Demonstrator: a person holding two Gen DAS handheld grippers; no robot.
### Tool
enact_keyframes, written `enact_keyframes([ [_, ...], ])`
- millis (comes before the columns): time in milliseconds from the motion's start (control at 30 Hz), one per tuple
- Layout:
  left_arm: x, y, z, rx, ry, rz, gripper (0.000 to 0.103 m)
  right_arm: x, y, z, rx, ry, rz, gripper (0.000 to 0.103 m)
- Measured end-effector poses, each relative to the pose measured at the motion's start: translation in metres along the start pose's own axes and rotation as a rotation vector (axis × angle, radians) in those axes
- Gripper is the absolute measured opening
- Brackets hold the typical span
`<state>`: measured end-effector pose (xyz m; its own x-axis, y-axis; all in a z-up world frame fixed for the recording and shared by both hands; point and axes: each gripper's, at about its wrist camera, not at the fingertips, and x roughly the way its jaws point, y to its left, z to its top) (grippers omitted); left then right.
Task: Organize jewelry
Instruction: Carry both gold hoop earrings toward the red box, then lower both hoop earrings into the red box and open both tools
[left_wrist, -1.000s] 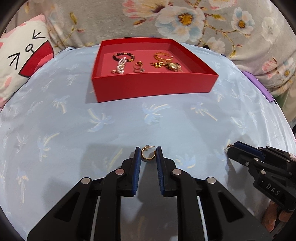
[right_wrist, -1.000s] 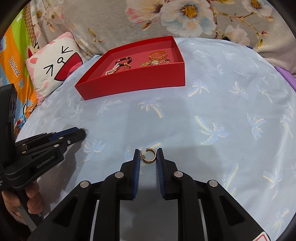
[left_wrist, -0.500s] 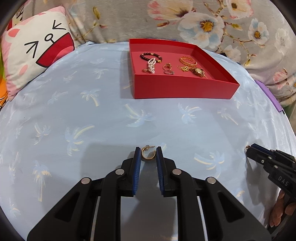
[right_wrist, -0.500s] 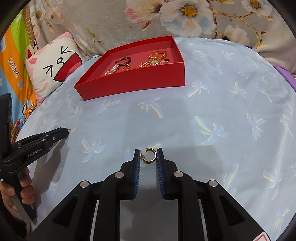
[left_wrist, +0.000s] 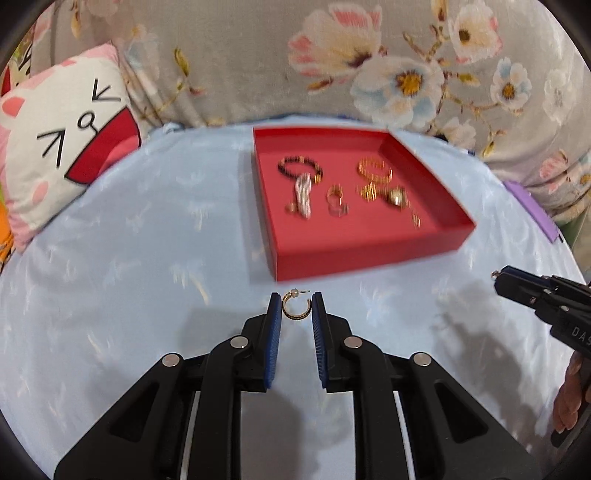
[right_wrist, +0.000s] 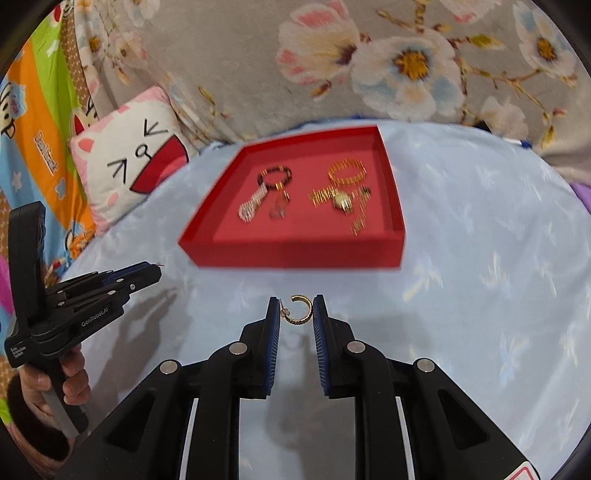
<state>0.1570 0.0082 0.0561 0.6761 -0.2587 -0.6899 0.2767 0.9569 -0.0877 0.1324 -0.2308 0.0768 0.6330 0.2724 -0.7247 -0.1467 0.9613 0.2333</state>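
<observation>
Gold hoop earring (left_wrist: 295, 309) pinched between the blue pads of the left gripper (left_wrist: 295, 308), held clear of the cloth, just short of the near wall of the red tray (left_wrist: 365, 258). Second gold hoop earring (right_wrist: 298, 310) clamped the same way in the right gripper (right_wrist: 295, 309), also just in front of that wall. Both pairs of fingers narrow, each closed on its own earring.

Compared with a second ago: tray much nearer and larger in both wrist views, now blurred with motion; both grippers brought forward toward it together, grips unchanged. Likely meaning: carry nearly over, only the lift across the near wall and the release left.

Already inside the tray: dark bead bracelet (left_wrist: 300, 167), pearl strand (left_wrist: 303, 195), ring (left_wrist: 335, 194), gold bangle (left_wrist: 373, 169), small gold watch (left_wrist: 396, 196). Pale blue palm-print cloth (left_wrist: 147, 280) under the tray.
</observation>
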Motion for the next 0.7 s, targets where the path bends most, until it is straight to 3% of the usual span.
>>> enact_keyframes([
  [133,0.001,0.001,0.044,0.001,-0.059,0.002,0.016,0.013,0.000,0.043,0.007,-0.024,0.024,0.017],
  [233,0.014,0.000,0.074,-0.001,-0.061,0.004,0.016,0.028,-0.001,0.075,0.013,-0.033,0.030,0.017],
  [467,0.068,-0.002,0.134,-0.006,-0.009,0.000,0.016,0.079,-0.015,0.138,0.071,0.013,0.059,0.017],
  [700,0.125,0.013,0.155,-0.067,0.100,-0.005,0.016,0.142,-0.025,0.164,0.123,0.131,0.065,0.017],
])
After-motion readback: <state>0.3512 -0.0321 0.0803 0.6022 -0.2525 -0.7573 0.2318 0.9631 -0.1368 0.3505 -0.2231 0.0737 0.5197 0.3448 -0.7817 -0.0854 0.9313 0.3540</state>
